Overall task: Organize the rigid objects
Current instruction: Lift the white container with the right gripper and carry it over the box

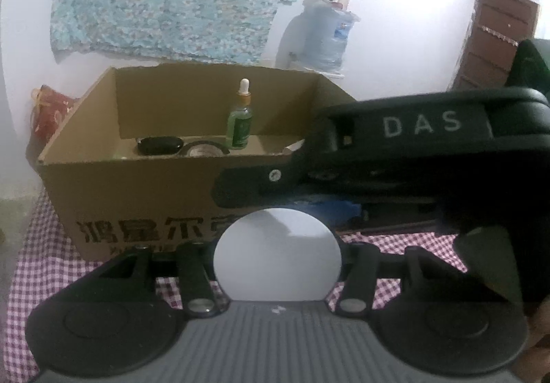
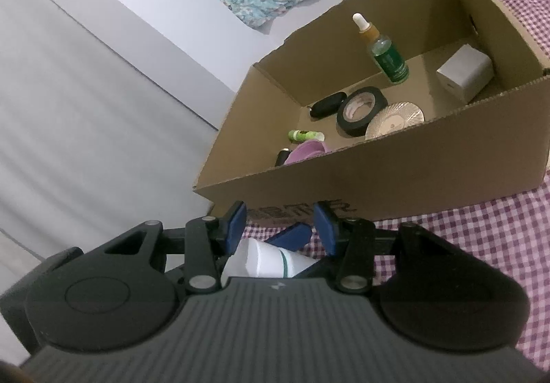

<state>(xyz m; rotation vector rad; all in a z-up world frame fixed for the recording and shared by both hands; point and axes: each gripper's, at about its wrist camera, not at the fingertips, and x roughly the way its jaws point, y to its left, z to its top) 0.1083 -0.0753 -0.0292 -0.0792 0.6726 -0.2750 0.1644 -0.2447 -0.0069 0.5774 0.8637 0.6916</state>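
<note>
Ahead of both tools stood the cardboard box (image 2: 378,177), part filled, while the left gripper (image 1: 277,256) clamped a white round container (image 1: 277,261) and the right gripper (image 2: 280,232), pads apart, straddled it; lifting it boxward seemingly came next.

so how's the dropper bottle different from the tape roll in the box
The dropper bottle stands upright; the tape roll lies flat. The bottle is green with a white top; the roll is black. The bottle is tall and slim; the roll is a low ring. Both sit inside the box.
</note>
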